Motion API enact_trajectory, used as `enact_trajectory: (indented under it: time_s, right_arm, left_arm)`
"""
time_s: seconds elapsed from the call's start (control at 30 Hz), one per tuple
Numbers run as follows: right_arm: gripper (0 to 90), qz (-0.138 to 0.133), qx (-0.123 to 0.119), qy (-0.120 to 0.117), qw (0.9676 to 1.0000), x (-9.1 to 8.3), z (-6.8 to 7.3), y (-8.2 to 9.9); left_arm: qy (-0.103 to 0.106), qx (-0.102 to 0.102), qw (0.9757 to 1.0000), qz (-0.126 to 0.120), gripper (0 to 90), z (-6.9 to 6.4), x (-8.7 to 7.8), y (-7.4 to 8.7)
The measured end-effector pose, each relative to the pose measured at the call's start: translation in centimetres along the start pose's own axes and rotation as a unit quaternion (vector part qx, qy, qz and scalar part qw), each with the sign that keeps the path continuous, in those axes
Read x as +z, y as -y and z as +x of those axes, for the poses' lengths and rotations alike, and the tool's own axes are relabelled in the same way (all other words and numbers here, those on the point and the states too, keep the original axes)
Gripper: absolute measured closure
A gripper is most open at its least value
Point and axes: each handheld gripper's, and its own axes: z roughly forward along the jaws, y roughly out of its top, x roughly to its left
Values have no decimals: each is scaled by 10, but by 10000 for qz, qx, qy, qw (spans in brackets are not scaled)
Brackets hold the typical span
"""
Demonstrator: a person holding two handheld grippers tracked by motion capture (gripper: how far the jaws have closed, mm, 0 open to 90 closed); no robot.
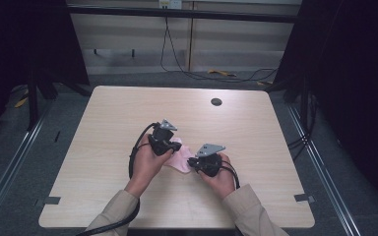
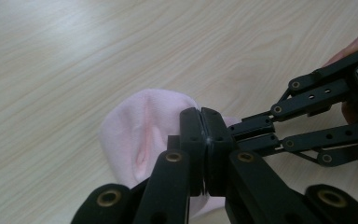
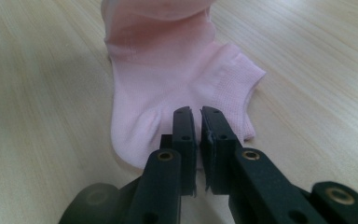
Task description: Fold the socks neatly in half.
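Note:
A pink ankle sock (image 1: 178,162) lies on the light wooden table (image 1: 123,113) between the two hands. My left gripper (image 1: 173,148) is shut on one end of the sock (image 2: 133,130), and the cloth puckers toward its closed jaws (image 2: 200,114). That end is raised and folds back over the rest of the sock (image 3: 168,65). My right gripper (image 1: 192,162) reaches in from the right, its jaws (image 3: 196,114) closed to a thin slit on the heel part near the ribbed cuff. In the left gripper view the right gripper (image 2: 237,129) ends just behind the left jaws.
A round dark cable hole (image 1: 216,102) sits near the table's far edge. Dark stands and curtains flank the table on both sides. Cables (image 1: 192,73) lie on the floor beyond it.

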Motion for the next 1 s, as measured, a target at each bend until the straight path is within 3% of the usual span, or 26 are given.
enact_trajectory:
  time_s: [0.27, 0.5, 0.73, 1.0]
  right_arm:
    - [864, -75, 118, 27, 9999, -12, -8, 1]
    - [890, 98, 40, 21, 9999, -7, -7, 4]
    - [900, 80, 99, 22, 9999, -6, -8, 5]
    - [900, 61, 111, -5, 9999, -6, -9, 6]
  left_arm:
    - [11, 20, 10000, 55, 890, -2, 9, 1]
    - [108, 131, 9998, 143, 890, -11, 14, -1]
    - [180, 215, 9993, 229, 890, -22, 24, 1]
    - [237, 286, 9985, 393, 889, -26, 34, 8]
